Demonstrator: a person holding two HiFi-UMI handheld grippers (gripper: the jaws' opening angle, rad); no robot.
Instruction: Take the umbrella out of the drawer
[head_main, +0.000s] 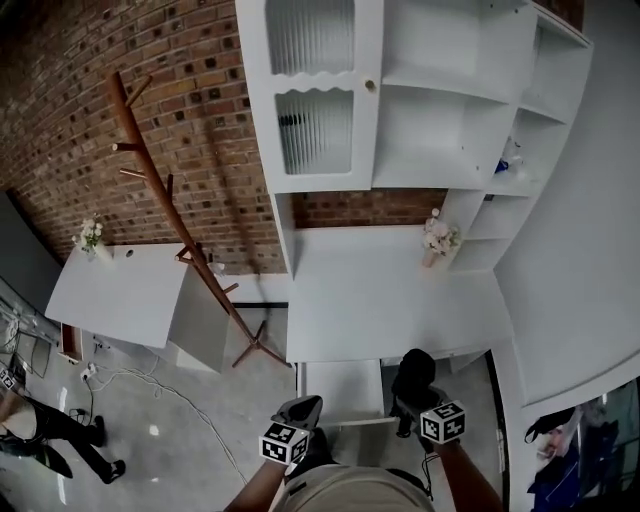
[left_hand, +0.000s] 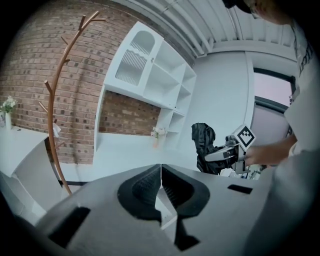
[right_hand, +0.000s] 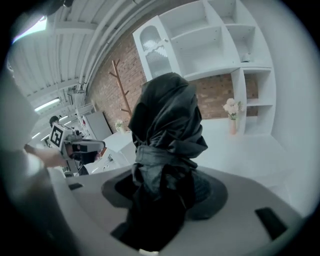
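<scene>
Two grippers up: your right gripper (right_hand: 165, 197) pinches the folded black umbrella (right_hand: 167, 125) by its bunched fabric, held clear of the open drawer (head_main: 345, 388). Your left gripper (left_hand: 161, 186) is pressed together, empty. The cloth looks light, floppy and slick, so the stiff shaft is probably the safer hold.

I see white desk (head_main: 380, 290) against brick wall, one vase of flowers (head_main: 438, 240) standing at its right rear corner, just beside shelf unit (head_main: 520, 110). Drawer (head_main: 345, 388) pulled open below desk front edge. To left, lower white table (head_main: 115, 290), second flower vase (head_main: 90, 238) on its far corner. Grey floor (head_main: 190, 430) carries wooden coat stand (head_main: 186, 243) between table and desk, plus white cable (head_main: 165, 388) trailing across.
</scene>
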